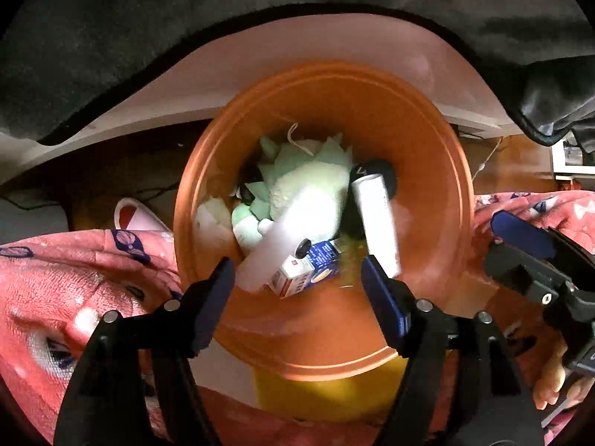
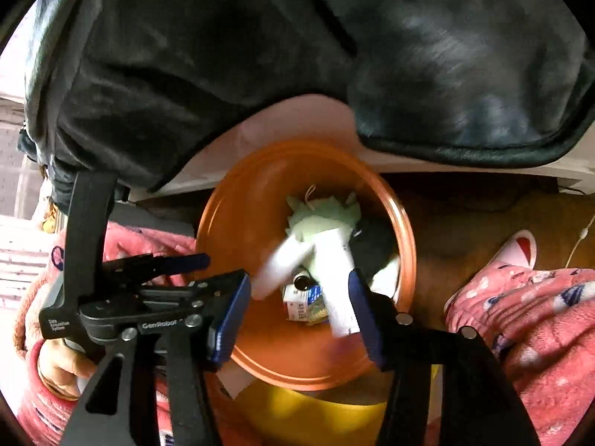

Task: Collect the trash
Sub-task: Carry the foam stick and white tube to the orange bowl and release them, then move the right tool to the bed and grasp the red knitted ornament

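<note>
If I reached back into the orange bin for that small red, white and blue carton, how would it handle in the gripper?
The carton looks like thin cardboard with flat faces, so it should grip without rolling, though hard squeezing would probably crush it. It seems light for its size. It lies tilted among loose trash under a white bottle in the orange bin, so pulling it would likely shift its neighbours.

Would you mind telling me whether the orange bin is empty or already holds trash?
It holds trash: the orange bin contains a small carton and white tubes.
</note>
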### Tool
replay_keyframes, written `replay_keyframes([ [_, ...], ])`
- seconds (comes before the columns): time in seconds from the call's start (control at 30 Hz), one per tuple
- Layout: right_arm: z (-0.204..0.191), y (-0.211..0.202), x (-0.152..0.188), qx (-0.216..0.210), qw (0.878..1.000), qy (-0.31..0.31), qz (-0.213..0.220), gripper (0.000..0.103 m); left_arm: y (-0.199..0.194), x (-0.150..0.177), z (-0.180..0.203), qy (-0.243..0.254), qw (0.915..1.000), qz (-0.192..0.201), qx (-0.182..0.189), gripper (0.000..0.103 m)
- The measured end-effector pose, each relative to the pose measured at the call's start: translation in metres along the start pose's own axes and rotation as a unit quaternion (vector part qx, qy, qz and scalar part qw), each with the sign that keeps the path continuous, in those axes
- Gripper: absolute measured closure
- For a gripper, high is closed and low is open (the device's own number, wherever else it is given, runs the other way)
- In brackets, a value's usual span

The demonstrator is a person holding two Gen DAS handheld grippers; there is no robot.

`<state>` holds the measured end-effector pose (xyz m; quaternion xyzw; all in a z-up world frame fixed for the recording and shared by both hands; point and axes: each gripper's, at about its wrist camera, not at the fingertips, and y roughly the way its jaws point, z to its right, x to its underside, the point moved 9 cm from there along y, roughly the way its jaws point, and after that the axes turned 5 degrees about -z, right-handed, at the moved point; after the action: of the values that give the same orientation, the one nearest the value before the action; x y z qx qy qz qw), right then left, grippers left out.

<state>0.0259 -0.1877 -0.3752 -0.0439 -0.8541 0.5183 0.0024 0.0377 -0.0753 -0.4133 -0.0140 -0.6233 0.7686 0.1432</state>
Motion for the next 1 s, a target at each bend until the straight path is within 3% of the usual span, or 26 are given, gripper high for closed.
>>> replay_keyframes([
  [0.27,0.001,-0.011,-0.001,0.003,1.0,0.007,0.02,0.046,-0.014,0.007,-0.006,-0.007,0.9993,0.036,-0.002,0.034],
  [0.5,-0.015,-0.053,-0.005,0.036,0.996,-0.036,0.078,0.041,-0.065,0.015,-0.001,0.002,0.9942,0.107,-0.006,0.034],
  [0.67,-0.046,-0.124,-0.014,0.065,0.98,-0.097,0.163,0.03,-0.142,0.03,0.016,0.036,0.9769,0.209,-0.025,0.033],
  [0.73,-0.058,-0.151,-0.021,0.073,0.971,-0.117,0.198,0.023,-0.177,0.032,0.023,0.045,0.9639,0.259,-0.04,0.023],
  [0.8,-0.072,-0.187,-0.035,0.076,0.958,-0.136,0.24,0.018,-0.209,0.032,0.028,0.054,0.9482,0.308,-0.058,0.022],
  [0.87,-0.079,-0.218,-0.057,0.083,0.946,-0.147,0.277,0.014,-0.23,0.03,0.031,0.058,0.939,0.332,-0.07,0.021],
  [1.0,-0.088,-0.263,-0.117,0.095,0.929,-0.155,0.321,0.011,-0.257,0.022,0.031,0.054,0.9297,0.358,-0.065,0.02],
])
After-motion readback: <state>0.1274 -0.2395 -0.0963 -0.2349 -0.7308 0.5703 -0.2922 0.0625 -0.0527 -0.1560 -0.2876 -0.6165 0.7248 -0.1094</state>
